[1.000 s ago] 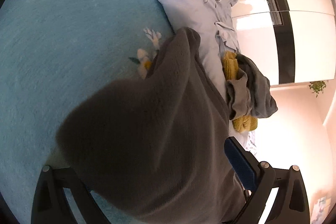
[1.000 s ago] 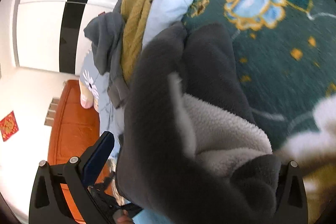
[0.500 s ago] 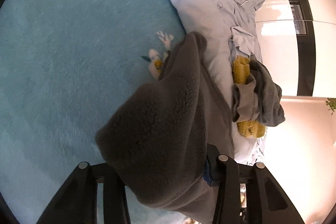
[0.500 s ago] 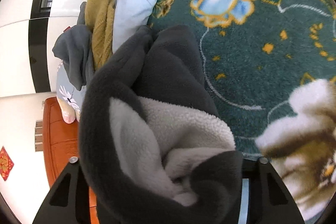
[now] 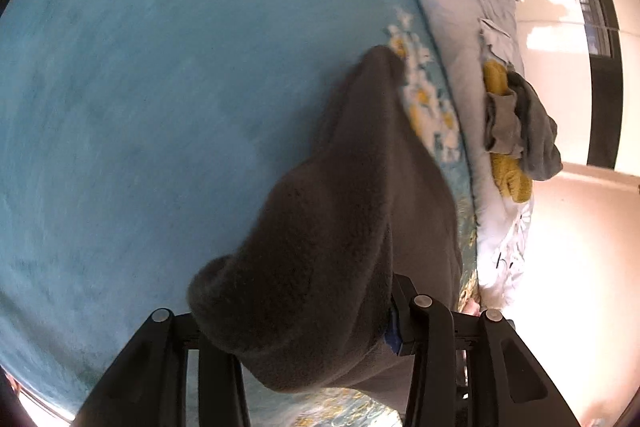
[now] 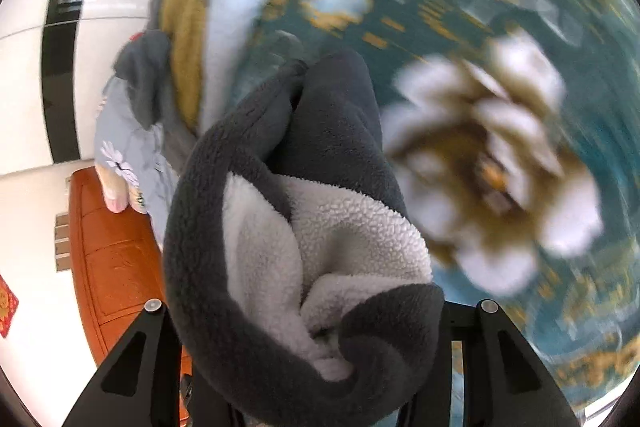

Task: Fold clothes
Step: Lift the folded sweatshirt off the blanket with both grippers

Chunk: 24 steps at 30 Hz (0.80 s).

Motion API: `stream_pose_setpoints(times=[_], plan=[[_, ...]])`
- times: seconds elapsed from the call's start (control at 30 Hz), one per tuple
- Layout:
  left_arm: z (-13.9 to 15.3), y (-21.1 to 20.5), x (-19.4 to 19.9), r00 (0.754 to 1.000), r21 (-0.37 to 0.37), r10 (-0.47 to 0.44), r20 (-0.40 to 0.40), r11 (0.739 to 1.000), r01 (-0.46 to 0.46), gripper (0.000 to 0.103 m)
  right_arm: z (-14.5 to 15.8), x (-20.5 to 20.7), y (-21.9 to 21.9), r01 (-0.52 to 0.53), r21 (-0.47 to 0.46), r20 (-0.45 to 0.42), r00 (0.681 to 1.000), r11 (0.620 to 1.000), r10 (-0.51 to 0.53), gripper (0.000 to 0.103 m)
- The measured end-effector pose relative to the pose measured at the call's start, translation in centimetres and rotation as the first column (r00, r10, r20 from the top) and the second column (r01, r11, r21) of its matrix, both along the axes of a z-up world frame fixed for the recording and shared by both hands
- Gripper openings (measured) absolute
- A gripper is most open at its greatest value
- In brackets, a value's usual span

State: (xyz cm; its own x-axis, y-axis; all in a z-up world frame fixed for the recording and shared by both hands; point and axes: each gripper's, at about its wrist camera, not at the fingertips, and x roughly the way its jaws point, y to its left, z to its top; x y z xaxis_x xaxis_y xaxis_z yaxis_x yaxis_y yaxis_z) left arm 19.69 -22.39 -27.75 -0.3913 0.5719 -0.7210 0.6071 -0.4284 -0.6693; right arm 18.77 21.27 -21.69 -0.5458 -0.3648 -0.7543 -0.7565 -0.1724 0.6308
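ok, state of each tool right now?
Left tool: just closed, shut on the grey fleece.
Right tool: just closed, shut on the same fleece.

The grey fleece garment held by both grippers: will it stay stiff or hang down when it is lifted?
The grey fleece garment probably sags: it bunches between the right gripper jaws. It droops from the left gripper, so likely floppy. Thick pile suggests some bulk.

A dark grey fleece garment [image 5: 340, 227] (pale fuzzy lining [image 6: 320, 247] showing) hangs bunched over a teal flowered blanket [image 5: 160, 87]; more clothes [image 5: 516, 131], grey and mustard, lie heaped nearby.
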Motion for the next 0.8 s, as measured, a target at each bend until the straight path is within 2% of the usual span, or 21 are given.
stream_pose_setpoints(times=[0.1, 0.13, 0.37, 0.43, 0.5, 0.67, 0.8], plan=[[-0.2, 0.1, -0.4, 1.0, -0.008, -0.005, -0.025, 1.0, 0.005, 0.049, -0.9, 1.6, -0.4, 0.053, -0.034, 0.008, 0.999, 0.998, -0.053, 0.046], [-0.3, 0.2, -0.7, 0.999, -0.015, -0.018, -0.03, 1.0, 0.018, 0.053, -1.1, 1.9, -0.6, 0.069, -0.043, 0.006, 0.998, 0.997, -0.069, 0.046], [-2.1, 0.5, -0.5, 1.0, 0.02, -0.012, -0.025, 1.0, 0.013, 0.077, -1.2, -0.2, -0.1, 0.0, 0.003, -0.017, 1.0, 1.0, 0.001, 0.05], [-2.6, 0.4, -0.3, 1.0, 0.04, 0.005, -0.025, 0.999, -0.004, 0.077, -1.5, 0.1, -0.3, -0.001, 0.002, -0.015, 1.0, 1.0, 0.001, 0.051], [-2.4, 0.5, -0.6, 1.0, 0.034, -0.009, -0.026, 0.999, 0.01, 0.077, -2.0, 0.7, -0.4, 0.017, -0.01, -0.013, 1.0, 1.0, -0.017, 0.053], [-0.5, 0.6, -1.1, 0.999, -0.004, -0.042, 0.005, 0.999, 0.042, 0.055, -1.6, 0.9, -0.6, 0.051, -0.023, 0.023, 0.998, 0.998, -0.051, 0.05], [2.4, 1.0, -2.4, 0.997, -0.019, -0.067, 0.031, 0.998, 0.068, 0.047, -0.1, 0.3, -0.5, 0.063, -0.027, 0.058, 0.996, 0.998, -0.061, 0.047]])
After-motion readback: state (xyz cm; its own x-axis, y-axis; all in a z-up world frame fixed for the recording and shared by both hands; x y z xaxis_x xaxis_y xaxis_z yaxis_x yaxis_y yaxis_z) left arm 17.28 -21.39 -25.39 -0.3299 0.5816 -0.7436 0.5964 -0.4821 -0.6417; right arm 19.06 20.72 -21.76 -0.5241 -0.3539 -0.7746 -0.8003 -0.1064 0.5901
